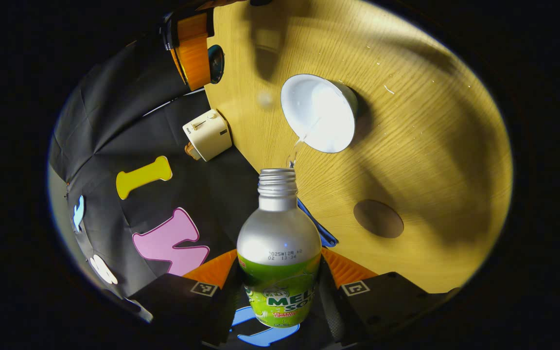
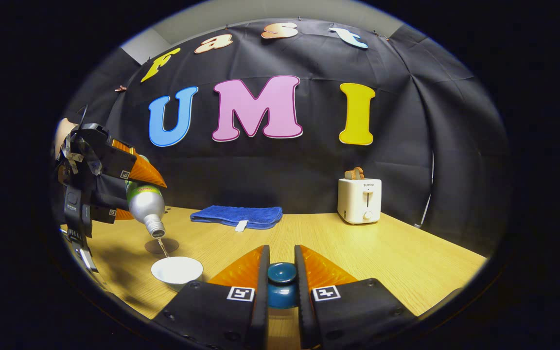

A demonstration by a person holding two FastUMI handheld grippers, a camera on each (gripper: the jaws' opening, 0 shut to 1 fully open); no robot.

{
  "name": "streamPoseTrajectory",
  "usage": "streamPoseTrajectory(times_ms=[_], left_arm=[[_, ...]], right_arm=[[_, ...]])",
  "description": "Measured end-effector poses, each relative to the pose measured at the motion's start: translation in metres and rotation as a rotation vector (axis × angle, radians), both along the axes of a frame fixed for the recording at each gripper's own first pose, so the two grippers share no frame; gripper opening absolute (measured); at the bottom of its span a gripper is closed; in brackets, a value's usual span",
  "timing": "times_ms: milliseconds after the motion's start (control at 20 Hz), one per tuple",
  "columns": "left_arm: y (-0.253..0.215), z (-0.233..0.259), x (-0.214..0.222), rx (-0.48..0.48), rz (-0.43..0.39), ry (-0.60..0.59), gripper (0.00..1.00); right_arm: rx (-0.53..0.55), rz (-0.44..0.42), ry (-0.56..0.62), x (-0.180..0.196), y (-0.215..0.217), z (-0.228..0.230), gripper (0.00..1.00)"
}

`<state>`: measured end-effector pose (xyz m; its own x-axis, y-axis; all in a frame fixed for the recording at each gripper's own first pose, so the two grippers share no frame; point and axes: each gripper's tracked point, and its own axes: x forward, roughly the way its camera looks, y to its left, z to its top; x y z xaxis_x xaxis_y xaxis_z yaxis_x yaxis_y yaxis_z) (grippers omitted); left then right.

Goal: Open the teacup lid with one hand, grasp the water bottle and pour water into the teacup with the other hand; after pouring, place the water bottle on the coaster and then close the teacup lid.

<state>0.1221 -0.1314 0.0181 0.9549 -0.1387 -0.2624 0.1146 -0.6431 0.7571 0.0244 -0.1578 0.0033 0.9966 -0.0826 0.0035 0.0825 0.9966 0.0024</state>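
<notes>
A: The left gripper [image 1: 280, 287] has both fingers clamped on the water bottle [image 1: 280, 248], tipped, a thin stream falling into the white teacup [image 1: 320, 113].

B: The right gripper [image 2: 281, 279] pinches the teal lid [image 2: 281, 282] above the table [image 2: 396, 253]; the right gripper view adds a blue cloth [image 2: 236, 215] and toaster [image 2: 359, 200], while the left gripper view shows the coaster [image 1: 378, 218].

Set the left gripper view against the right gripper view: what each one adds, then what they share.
Left gripper view adds the water bottle label, close up between the left gripper fingers, and a look down into the teacup. Right gripper view adds the lid close up, clamped by the right gripper fingers, and the bottle's tilt side-on. Shared: bottle, water stream, teacup, coaster, toaster.
</notes>
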Motion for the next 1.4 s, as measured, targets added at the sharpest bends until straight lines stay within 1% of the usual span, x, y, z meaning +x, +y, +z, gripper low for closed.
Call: streamPoseTrajectory(times_ms=[350, 550, 700, 850, 1050, 1400], left_arm=[[-0.0013, 0.0031, -0.0006, 0.038, -0.013, -0.027, 0.77], [-0.0044, 0.0033, -0.0021, 0.035, -0.039, -0.050, 0.77], [-0.0038, 0.0031, -0.0045, 0.049, -0.033, -0.050, 0.77], [-0.0034, 0.0025, -0.0047, 0.035, -0.048, -0.054, 0.77], [-0.0040, 0.0028, -0.0049, 0.045, -0.047, -0.060, 0.77], [-0.0061, 0.0002, -0.0074, 0.048, -0.068, -0.068, 0.77]], right_arm=[[0.000, 0.000, 0.000, -0.0003, 0.0000, 0.0002, 0.28], [0.000, -0.001, 0.000, -0.0001, 0.0001, 0.0003, 0.28], [0.000, -0.001, 0.000, -0.0003, -0.0001, 0.0000, 0.28], [0.000, -0.001, 0.000, -0.0002, 0.0000, 0.0001, 0.28], [0.000, -0.001, 0.000, 0.0002, -0.0003, 0.0000, 0.28], [0.000, -0.001, 0.000, -0.0002, -0.0002, 0.0000, 0.28]])
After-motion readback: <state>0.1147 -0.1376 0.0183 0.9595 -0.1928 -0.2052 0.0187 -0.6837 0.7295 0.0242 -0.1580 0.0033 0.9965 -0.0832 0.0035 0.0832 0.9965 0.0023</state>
